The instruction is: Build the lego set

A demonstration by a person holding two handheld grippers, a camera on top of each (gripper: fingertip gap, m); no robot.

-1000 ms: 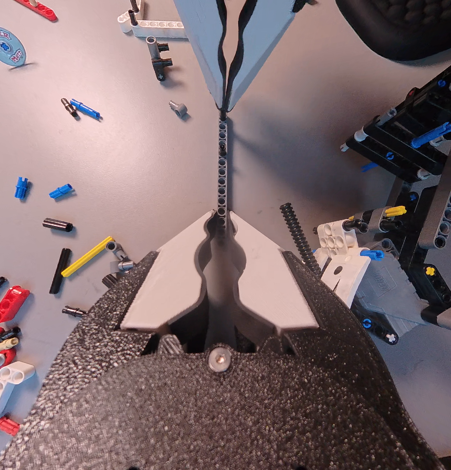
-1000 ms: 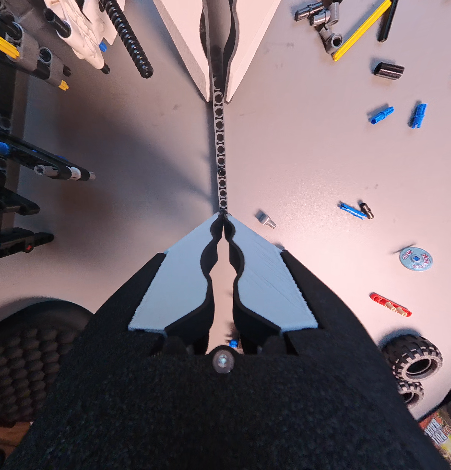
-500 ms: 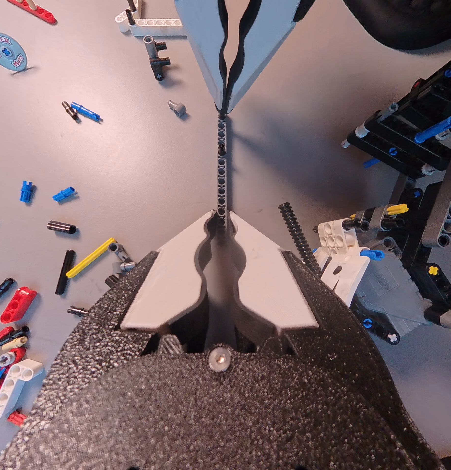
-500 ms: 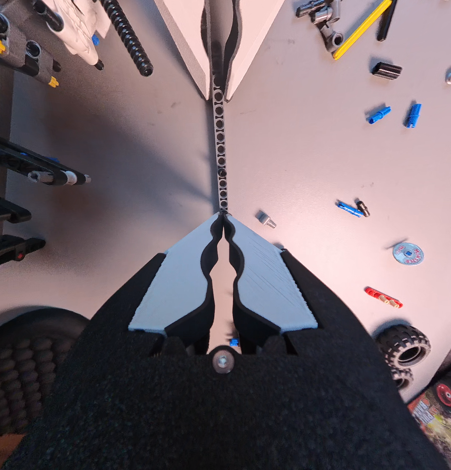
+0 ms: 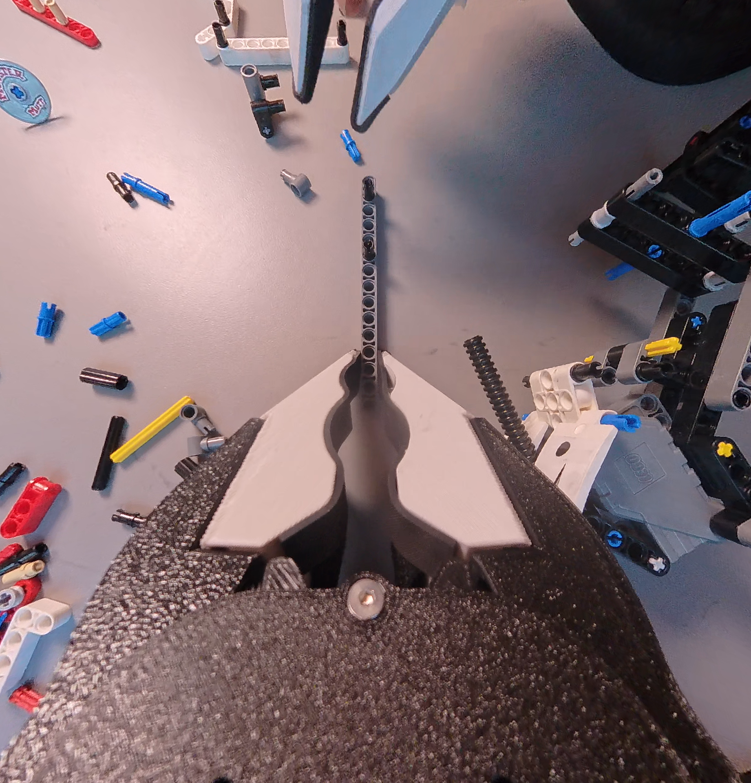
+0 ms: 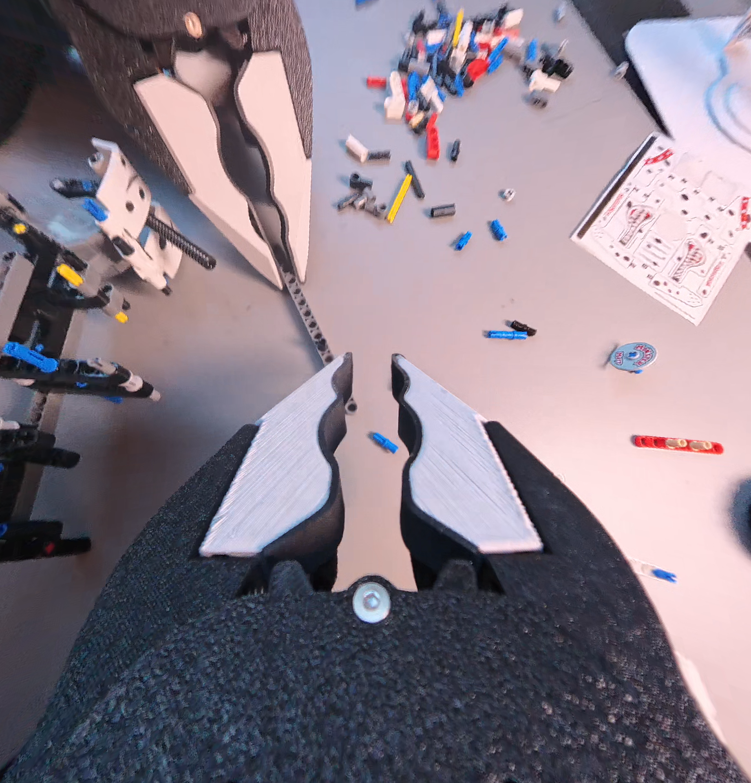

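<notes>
Scattered plastic pins in blue, black and red are seen at the left of the grey tabletop (image 5: pixel 238 262), beside a round pale-blue printed disc (image 5: pixel 17 90). At centre, a long dark-grey perforated beam (image 5: pixel 368 288) is clamped at its near end by the left gripper (image 5: pixel 369 366), the far end left free. Beyond it, the right gripper (image 6: pixel 371 375) is held narrowly parted and empty over a small blue pin (image 6: pixel 383 442). The half-built black, grey and white chassis (image 5: pixel 679 381) stands at the right, and a printed sheet (image 6: pixel 666 229) lies farther off. Gripped so near its end, the beam could pivot or slip. Writing is present on disc and sheet.
</notes>
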